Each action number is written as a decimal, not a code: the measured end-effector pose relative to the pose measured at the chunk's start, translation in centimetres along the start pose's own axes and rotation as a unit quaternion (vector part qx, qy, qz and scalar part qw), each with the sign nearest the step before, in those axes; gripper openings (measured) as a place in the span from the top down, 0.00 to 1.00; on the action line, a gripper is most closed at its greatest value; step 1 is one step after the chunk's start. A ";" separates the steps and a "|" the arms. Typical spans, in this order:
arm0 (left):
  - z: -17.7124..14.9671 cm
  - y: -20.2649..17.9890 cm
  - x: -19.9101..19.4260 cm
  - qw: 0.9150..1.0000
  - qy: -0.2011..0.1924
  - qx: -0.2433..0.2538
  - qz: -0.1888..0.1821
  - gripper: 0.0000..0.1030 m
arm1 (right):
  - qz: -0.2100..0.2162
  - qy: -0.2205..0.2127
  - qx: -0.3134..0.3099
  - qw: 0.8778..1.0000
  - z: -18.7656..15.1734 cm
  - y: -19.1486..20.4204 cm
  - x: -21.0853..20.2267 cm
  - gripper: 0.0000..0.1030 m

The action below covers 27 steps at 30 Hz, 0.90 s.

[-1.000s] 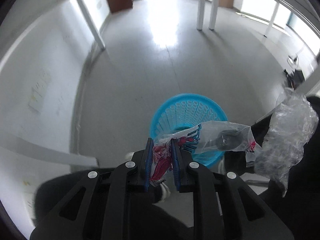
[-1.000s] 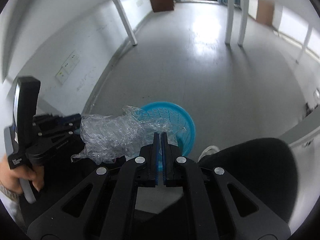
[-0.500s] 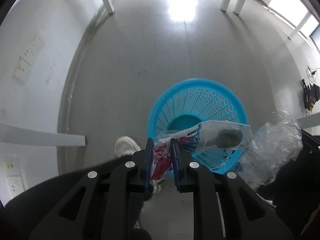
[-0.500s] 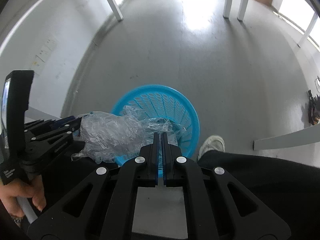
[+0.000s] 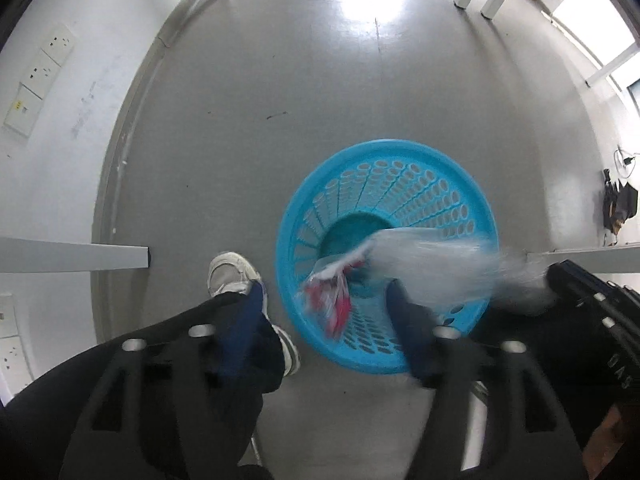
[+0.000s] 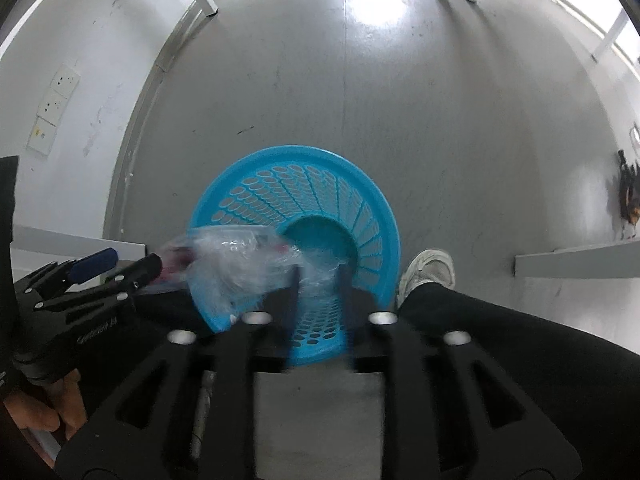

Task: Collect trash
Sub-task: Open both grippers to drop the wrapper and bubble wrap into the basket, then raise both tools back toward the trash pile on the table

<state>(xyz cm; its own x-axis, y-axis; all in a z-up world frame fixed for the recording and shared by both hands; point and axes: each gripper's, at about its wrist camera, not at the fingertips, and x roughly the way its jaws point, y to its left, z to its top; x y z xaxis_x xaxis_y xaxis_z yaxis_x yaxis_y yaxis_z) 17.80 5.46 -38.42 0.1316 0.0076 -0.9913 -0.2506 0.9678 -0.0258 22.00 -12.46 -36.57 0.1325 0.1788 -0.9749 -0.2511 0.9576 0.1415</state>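
Now both grippers had let go over the round blue perforated plastic basket (image 5: 432,184) on the grey floor (image 5: 280,80). Half a second before, the left gripper (image 5: 326,308) clamped the red-and-white printed plastic wrapper (image 5: 332,300) and the right gripper (image 6: 318,292) pinched the crumpled clear plastic film (image 6: 236,264); here their jaws were opening, with nothing pressed between the pads. Both pieces were blurred, apparently dropping — the wrapper inside the rim near its front wall, the film across the rim on the side of the left gripper. The wrapper's long axis ran from its red end, nearest the left gripper, up toward the basket's centre. By my reading, this load was all but collected.
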 end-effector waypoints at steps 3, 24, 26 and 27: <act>-0.1 0.1 -0.1 1.000 -0.004 0.000 0.001 0.38 | 0.000 0.010 -0.003 1.000 0.0 0.5 0.4 0.70; -6.0 0.5 -8.4 0.996 -0.077 0.030 -0.043 0.37 | 0.032 -0.062 -0.093 0.993 -5.2 3.8 -7.7 0.54; -6.8 0.7 -9.9 0.994 -0.089 0.034 -0.048 0.36 | 0.038 -0.074 -0.096 0.992 -6.0 3.6 -9.2 0.53; -7.4 0.8 -10.9 0.993 -0.098 0.037 -0.052 0.35 | 0.041 -0.078 -0.097 0.991 -6.4 3.5 -9.8 0.52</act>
<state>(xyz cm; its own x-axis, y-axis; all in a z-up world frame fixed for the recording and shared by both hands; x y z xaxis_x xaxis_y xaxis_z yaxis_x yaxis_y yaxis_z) 9.10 4.28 -28.57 0.3387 -0.0525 -0.9394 -0.1563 0.9814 -0.1112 13.70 -12.34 -27.64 0.2468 0.3009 -0.9212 -0.4441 0.8800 0.1685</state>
